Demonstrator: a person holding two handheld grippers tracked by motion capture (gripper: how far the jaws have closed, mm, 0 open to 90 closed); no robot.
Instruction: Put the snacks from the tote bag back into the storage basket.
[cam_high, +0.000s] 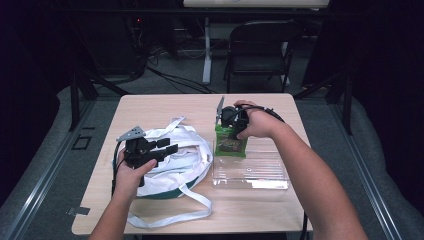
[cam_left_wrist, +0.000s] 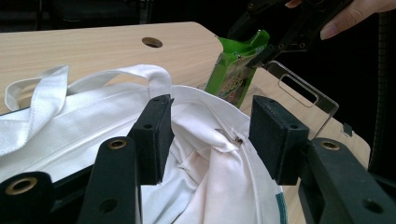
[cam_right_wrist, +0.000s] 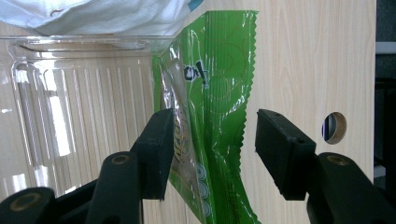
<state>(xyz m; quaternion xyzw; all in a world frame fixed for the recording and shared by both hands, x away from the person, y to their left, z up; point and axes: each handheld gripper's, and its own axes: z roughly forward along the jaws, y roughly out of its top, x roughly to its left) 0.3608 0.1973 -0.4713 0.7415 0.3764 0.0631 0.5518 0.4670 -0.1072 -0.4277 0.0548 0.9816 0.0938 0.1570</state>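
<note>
The right claw (cam_high: 231, 119) stands with its jaws apart around the top of the green packet (cam_high: 230, 142); from its own view the pads flank the crinkled seal without pressing on it. The packet leans at the far left corner of the clear tray (cam_high: 272, 184), its lower end at the tray's edge. With nothing gripping it, I'd guess it could flop over, either into the tray or out onto the counter (cam_high: 150, 107), and if the claw lifts off at an angle a pad could snag the serrated edge and drag it along.

The left claw (cam_high: 159, 150) hovers over the white bag (cam_high: 187, 160), jaws about half apart, with bunched cloth between the pads (cam_left_wrist: 154, 126) but not clearly pinched. The bag looks slack, so its mouth may sag shut before anything goes in, and the long straps (cam_high: 170, 217) trailing toward the near edge could catch on a sleeve or the claw's cable.

The counter is pale wood grain with rounded corners and a cable hole, standing on grey carpet. Beyond it is a dark room: a black folding chair (cam_high: 260, 50), a white table leg (cam_high: 206, 50), loose cables on the floor, and black curtains to both sides.
</note>
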